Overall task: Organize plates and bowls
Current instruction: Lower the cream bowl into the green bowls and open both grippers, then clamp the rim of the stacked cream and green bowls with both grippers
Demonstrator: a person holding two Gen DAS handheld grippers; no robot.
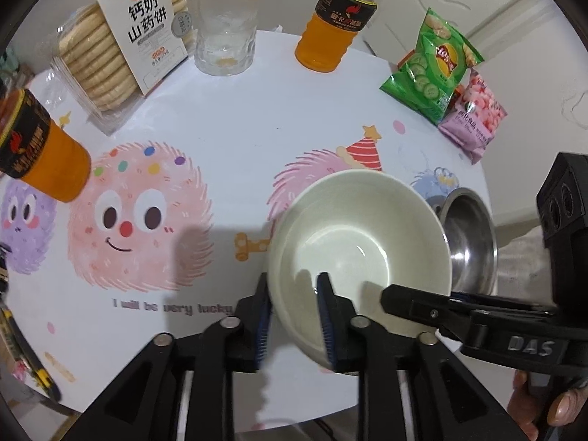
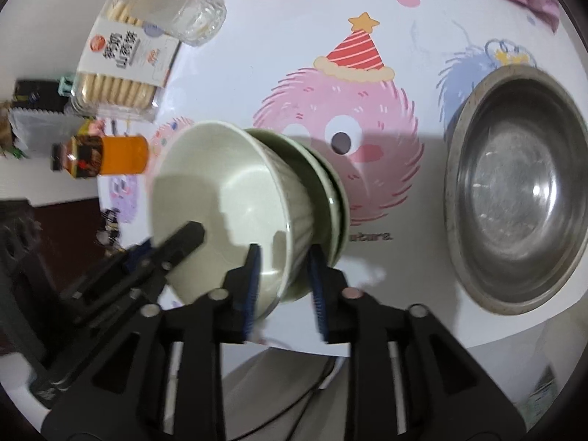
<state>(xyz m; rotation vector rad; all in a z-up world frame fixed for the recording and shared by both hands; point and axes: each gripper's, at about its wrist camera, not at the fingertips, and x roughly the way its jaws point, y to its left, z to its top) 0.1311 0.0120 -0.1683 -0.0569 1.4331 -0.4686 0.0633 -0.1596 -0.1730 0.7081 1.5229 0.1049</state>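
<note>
Both tools (image 1: 296, 321) (image 2: 283, 286) straddle the upright bowl's (image 1: 362, 242) rim, mouth up.

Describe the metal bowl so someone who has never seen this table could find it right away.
Start at the round table with the cartoon monster cloth. The steel bowl sits at its right edge, beside the pale green bowl held in both grippers. It is the only shiny metal dish, wide, shallow and empty.

Count: one pale green ceramic bowl (image 1: 362, 253), two green plates (image 2: 336, 198), one round stainless steel bowl (image 2: 514, 187). Two orange drink bottles (image 1: 336, 18), one clear ribbed glass (image 1: 226, 27), one clear biscuit pack (image 1: 121, 44). Snack bags: one green (image 1: 431, 66), one pink (image 1: 474, 117).
</note>
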